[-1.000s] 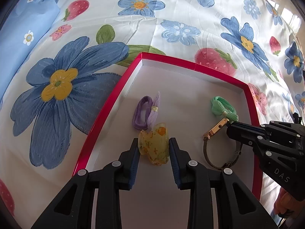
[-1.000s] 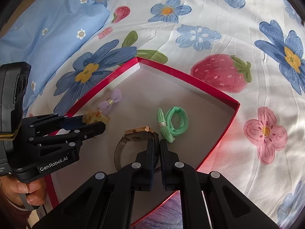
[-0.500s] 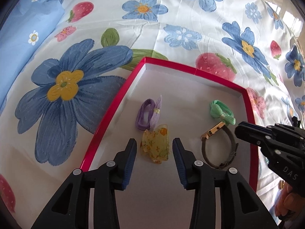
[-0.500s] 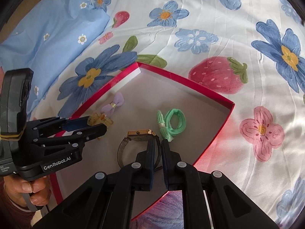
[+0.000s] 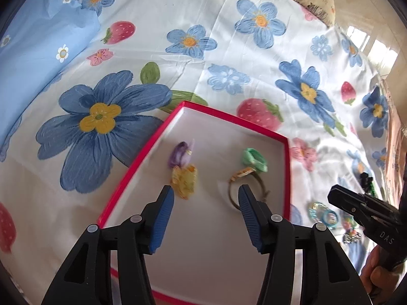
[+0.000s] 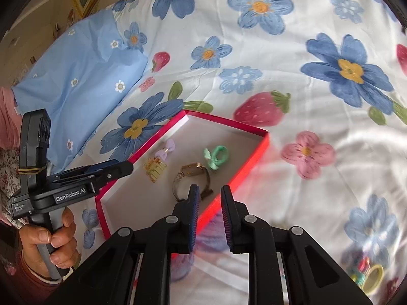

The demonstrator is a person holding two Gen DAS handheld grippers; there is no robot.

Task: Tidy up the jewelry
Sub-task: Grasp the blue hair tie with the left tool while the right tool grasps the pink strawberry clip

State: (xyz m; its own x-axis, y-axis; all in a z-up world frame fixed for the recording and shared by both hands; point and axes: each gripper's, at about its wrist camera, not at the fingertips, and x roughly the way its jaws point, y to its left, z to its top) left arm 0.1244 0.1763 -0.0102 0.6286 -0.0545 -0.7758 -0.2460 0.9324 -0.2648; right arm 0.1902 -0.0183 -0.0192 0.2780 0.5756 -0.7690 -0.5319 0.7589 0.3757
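A red box with a white floor lies on the flowered sheet. In it lie a purple bow tie, a yellow claw clip, a green hair tie and a gold watch. My left gripper hovers above the box's near part, jaws opening, nothing between them. My right gripper hangs over the box's right rim, jaws opening, also empty.
A heap of loose jewelry lies on the sheet to the right of the box. A light blue pillow sits at the far left. A hand holds the left gripper's handle.
The left jaws came off the yellow clip and spread wide. The right jaws parted from the watch band. Both grippers rose and drew back from the box floor.
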